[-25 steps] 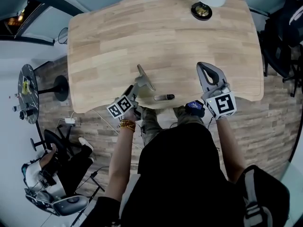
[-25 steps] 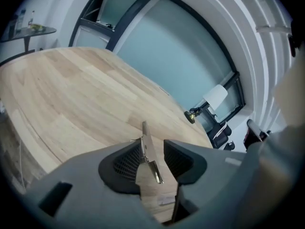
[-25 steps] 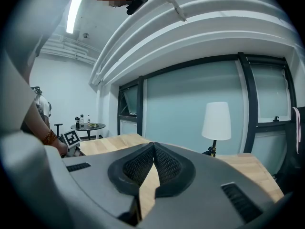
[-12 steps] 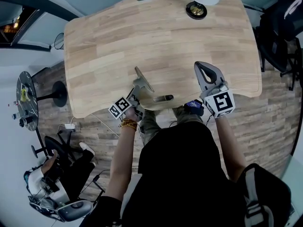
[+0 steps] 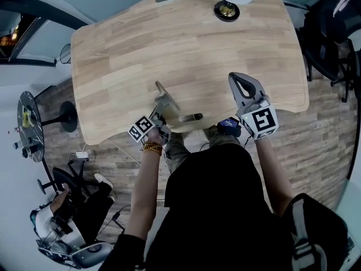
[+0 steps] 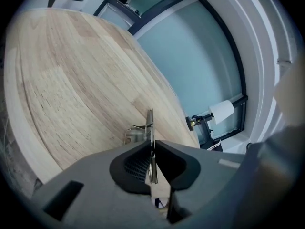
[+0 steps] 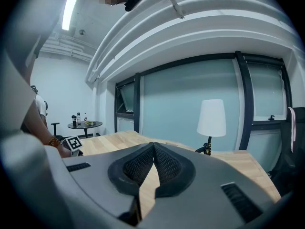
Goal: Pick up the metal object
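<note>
Closing on the thin grey metal object (image 6: pixel 149 123), the left gripper (image 6: pixel 151 144) holds it edge-on between its jaws, and the jaw tips bear on both faces of the strip. In the head view the left gripper (image 5: pixel 159 107) sits at the near edge of the light wooden table (image 5: pixel 130 49). The metal object (image 5: pixel 167 96) projects from it, angled toward the far left. A short dark cylindrical item (image 5: pixel 190 117) lies just right of it. The right gripper (image 7: pixel 153 147) has its jaws together and empty, and hovers over the near right of the table (image 5: pixel 241 82). A white-shaded lamp (image 5: pixel 228 7) stands at the far edge.
</note>
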### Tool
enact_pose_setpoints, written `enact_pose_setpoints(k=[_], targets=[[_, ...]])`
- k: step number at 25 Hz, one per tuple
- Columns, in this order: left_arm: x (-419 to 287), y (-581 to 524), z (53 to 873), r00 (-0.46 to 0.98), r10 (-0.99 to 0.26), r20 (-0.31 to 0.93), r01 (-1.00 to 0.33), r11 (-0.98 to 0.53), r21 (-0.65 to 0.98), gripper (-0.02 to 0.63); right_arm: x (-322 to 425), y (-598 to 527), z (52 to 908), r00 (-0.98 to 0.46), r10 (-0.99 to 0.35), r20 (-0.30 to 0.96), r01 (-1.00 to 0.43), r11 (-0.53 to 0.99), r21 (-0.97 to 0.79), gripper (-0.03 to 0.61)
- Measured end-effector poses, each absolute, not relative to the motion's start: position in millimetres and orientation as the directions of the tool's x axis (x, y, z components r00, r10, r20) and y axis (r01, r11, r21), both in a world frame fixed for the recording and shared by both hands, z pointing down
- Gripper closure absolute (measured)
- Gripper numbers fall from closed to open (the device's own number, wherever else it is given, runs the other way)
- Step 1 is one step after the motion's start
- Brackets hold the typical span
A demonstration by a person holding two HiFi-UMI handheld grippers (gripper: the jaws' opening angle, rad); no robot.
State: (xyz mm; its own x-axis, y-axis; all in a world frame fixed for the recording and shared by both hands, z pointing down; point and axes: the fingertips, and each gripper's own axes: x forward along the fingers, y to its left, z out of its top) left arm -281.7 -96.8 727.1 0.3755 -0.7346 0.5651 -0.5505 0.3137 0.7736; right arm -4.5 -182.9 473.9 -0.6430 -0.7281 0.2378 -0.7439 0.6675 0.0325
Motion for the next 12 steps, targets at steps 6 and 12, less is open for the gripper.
enact_pose_setpoints(k=[6, 12], targets=[[-274, -101, 722, 0.395, -0.753, 0.527, -0.514, 0.294, 0.806, 0.588, 1, -187, 477, -0.636, -0.732, 0.244, -0.75, 0.661, 0.029, 0.575], [-269, -103, 717, 0.406, -0.754, 0.516, -0.516, 0.276, 0.811, 0.591, 0, -187, 477, -0.652, -0.717, 0.247, -0.733, 0.679, 0.037, 0.575]])
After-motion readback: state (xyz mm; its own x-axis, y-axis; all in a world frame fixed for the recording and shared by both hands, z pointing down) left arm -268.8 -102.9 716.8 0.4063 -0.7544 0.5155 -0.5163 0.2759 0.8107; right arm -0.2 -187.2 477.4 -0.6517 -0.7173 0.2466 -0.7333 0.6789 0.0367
